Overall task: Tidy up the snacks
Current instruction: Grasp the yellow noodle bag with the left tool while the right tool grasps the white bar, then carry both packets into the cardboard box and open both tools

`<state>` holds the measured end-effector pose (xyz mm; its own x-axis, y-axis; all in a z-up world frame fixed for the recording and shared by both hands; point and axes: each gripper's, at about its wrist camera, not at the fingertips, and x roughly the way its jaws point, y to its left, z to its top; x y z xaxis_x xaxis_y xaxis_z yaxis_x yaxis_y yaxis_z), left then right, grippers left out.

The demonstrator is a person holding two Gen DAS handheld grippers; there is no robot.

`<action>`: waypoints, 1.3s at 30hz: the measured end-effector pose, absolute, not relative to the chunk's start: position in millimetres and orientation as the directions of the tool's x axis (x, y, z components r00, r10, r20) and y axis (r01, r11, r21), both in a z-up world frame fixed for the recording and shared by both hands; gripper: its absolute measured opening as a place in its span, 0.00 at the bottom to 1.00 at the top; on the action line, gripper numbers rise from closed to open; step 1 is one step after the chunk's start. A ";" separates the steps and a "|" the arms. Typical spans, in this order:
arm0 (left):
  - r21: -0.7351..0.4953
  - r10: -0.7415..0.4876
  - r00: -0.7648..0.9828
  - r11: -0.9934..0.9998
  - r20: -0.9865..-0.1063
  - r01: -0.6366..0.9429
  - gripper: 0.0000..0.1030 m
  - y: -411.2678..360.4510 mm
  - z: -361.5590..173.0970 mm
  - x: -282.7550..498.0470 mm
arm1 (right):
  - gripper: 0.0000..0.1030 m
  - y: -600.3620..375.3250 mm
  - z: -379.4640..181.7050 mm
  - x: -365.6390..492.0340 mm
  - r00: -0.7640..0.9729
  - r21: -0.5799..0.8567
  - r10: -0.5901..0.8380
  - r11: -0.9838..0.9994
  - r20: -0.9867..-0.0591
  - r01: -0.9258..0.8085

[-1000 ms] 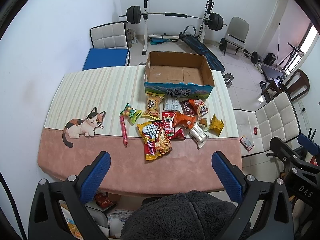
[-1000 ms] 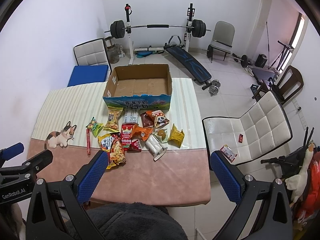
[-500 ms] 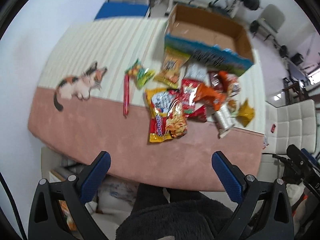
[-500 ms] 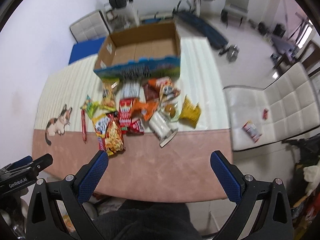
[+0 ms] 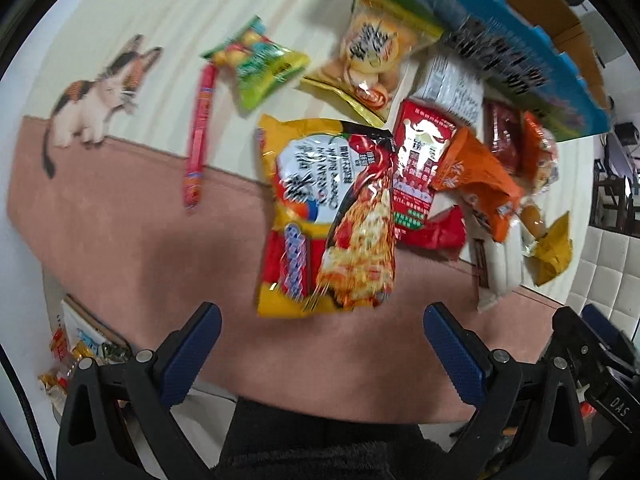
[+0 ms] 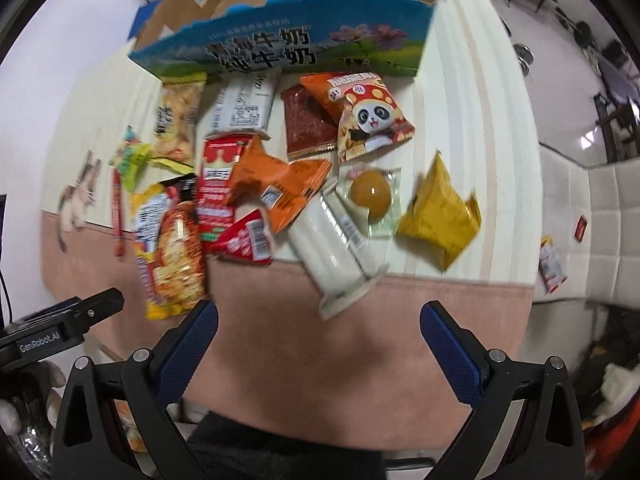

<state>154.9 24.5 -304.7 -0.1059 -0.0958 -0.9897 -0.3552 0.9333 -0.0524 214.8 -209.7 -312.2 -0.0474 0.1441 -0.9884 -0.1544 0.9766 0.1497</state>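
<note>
While both tongs hung released above the near edge of the table (image 6: pixel 328 320), nothing was grasped: the left gripper (image 5: pixel 322 326) faced the yellow noodle packet (image 5: pixel 326 216), the right gripper (image 6: pixel 319 320) the white wrapped roll (image 6: pixel 336 248). Snacks lay heaped just before the open cardboard box (image 6: pixel 280 48), apparently none yet inside. A sound pick would likely take the nearest item by a free edge, jaws straddling one wrapper only, since the orange pouch (image 6: pixel 276 184) overlapped its neighbours; motion blur left finer contacts uncertain

Snacks (image 6: pixel 280 184) beside seemingly empty box (image 6: pixel 280 46)
</note>
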 end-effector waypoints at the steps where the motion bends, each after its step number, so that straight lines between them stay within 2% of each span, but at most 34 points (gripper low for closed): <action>1: -0.051 -0.097 -0.115 0.935 -0.989 -0.352 1.00 24.1 -311.8 159.6 | 0.99 -207.7 -318.6 219.3 -0.062 0.143 0.135 0.976 -0.989 -0.162; 6: -0.061 -0.119 -0.170 0.947 -0.978 -0.315 1.00 25.8 -352.6 183.4 | 0.93 -198.1 -360.5 241.8 -0.153 0.112 0.087 0.980 -0.984 -0.164; 10: -0.063 -0.131 -0.218 0.954 -0.967 -0.292 1.00 26.6 -379.9 195.0 | 0.92 -188.8 -389.2 249.1 -0.204 0.102 0.060 0.974 -0.977 -0.201; 13: -0.058 -0.127 -0.239 0.960 -0.963 -0.274 1.00 25.5 -394.2 198.9 | 0.78 -183.3 -406.6 249.6 -0.228 0.060 0.004 0.969 -0.974 -0.239; 14: -0.055 -0.124 -0.247 0.962 -0.961 -0.267 1.00 25.3 -398.0 199.5 | 0.62 -184.5 -410.8 249.5 -0.236 0.053 -0.003 0.971 -0.972 -0.231; 15: -0.057 -0.125 -0.247 0.963 -0.961 -0.265 1.00 26.2 -400.5 200.4 | 0.59 -188.4 -413.3 248.8 -0.236 0.038 -0.012 0.978 -0.972 -0.206; 17: -0.057 -0.122 -0.246 0.965 -0.961 -0.257 1.00 25.3 -403.5 201.9 | 0.58 -201.1 -410.0 246.6 -0.231 0.064 0.040 0.993 -0.972 -0.101; 20: -0.067 -0.133 -0.249 0.964 -0.959 -0.259 1.00 25.6 -406.2 202.9 | 0.58 -223.6 -414.1 237.2 -0.320 0.140 0.168 0.984 -0.932 0.110; 23: -0.078 -0.146 -0.249 0.962 -0.957 -0.262 1.00 30.4 -411.2 205.4 | 0.61 -233.5 -414.4 231.0 -0.352 0.214 0.271 0.958 -0.896 0.192; 26: -0.084 -0.147 -0.236 0.963 -0.961 -0.258 1.00 32.1 -414.5 204.9 | 0.68 -240.6 -409.2 226.9 -0.333 0.190 0.246 0.963 -0.910 0.192; 30: -0.087 -0.138 -0.208 0.967 -0.968 -0.238 0.89 25.5 -417.2 212.4 | 0.68 -239.7 -410.9 223.1 -0.336 0.165 0.214 0.972 -0.917 0.169; 33: -0.074 -0.117 -0.192 0.973 -0.974 -0.219 0.86 13.1 -413.9 215.5 | 0.68 -224.7 -418.6 222.6 -0.326 0.137 0.178 0.980 -0.928 0.145; 34: -0.065 -0.106 -0.187 0.975 -0.977 -0.211 0.86 12.9 -413.9 213.7 | 0.67 -220.0 -417.8 220.0 -0.324 0.124 0.160 0.984 -0.932 0.130; 39: -0.031 -0.059 -0.171 0.986 -0.984 -0.162 0.85 5.0 -410.4 201.7 | 0.52 -213.2 -401.3 208.7 -0.274 0.089 0.110 0.992 -0.956 0.086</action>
<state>201.7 5.0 -410.4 -0.1709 -0.0591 -0.9835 -0.1617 0.9863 -0.0312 208.7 -213.2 -401.3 -0.2737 0.1098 -0.9555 0.0857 0.9923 0.0895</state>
